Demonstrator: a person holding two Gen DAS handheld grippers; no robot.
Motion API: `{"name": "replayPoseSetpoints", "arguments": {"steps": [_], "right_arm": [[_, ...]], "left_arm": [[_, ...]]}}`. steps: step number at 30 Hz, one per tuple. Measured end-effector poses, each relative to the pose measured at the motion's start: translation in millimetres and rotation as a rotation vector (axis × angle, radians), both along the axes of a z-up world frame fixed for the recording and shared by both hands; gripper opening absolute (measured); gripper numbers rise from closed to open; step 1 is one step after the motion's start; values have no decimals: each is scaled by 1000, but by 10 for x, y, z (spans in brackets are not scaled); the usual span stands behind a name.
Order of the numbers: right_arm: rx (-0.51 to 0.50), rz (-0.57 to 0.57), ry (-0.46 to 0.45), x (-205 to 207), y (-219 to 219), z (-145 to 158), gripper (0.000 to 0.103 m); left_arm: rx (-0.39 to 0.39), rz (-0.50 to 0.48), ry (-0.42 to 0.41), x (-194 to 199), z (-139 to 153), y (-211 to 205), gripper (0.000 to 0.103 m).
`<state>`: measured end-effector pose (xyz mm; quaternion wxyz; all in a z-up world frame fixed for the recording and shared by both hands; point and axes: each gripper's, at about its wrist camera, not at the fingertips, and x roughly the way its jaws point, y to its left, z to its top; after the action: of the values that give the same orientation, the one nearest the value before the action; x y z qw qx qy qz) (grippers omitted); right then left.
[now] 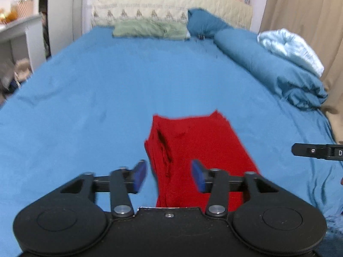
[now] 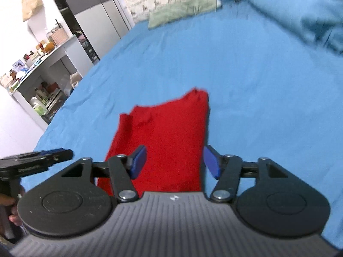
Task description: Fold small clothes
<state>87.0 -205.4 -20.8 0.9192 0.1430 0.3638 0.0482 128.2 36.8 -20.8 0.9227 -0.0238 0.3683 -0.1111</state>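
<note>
Seemingly folded, the red garment (image 1: 199,147) lies flat, slightly blurred.

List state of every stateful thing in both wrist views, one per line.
Red knit garment: folded into a narrow rectangle, flat on the bed, not gripped.
Left gripper: open, above the garment's near edge, holding nothing.
Right gripper: open, over the garment's near end, holding nothing.
Blue bed sheet: spread out, slightly wrinkled.
Blue duvet: rolled along the bed's side.
</note>
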Motion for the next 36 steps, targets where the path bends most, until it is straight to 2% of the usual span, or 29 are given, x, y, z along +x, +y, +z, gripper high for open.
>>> {"name": "replayPoseSetpoints", "arguments": {"steps": [1, 3, 7, 12, 16, 19, 25, 36], "right_arm": [[-27, -3, -16, -98, 22, 136, 91], [-86, -13, -40, -314, 92, 388, 103], [-178, -20, -22, -687, 230, 677, 103], [-226, -51, 1, -1099, 374, 729, 103], [-235, -76, 40, -1363, 426, 603, 103], [-266, -92, 66, -1510, 470, 490, 103], [-284, -98, 116, -1643, 541, 222, 103], [-300, -105, 129, -1684, 589, 182, 103]], "left_arm": [[5, 9, -14, -106, 119, 5, 76], [14, 34, -32, -314, 310, 14, 89], [60, 65, -59, -709, 561, -28, 103], [90, 97, -55, -1089, 585, -78, 103], [123, 118, -20, -1274, 446, -113, 103], [109, 125, 9, -1378, 314, -100, 103], [144, 103, 24, -1491, 153, -180, 103], [156, 98, -7, -1567, 184, -221, 103]]}}
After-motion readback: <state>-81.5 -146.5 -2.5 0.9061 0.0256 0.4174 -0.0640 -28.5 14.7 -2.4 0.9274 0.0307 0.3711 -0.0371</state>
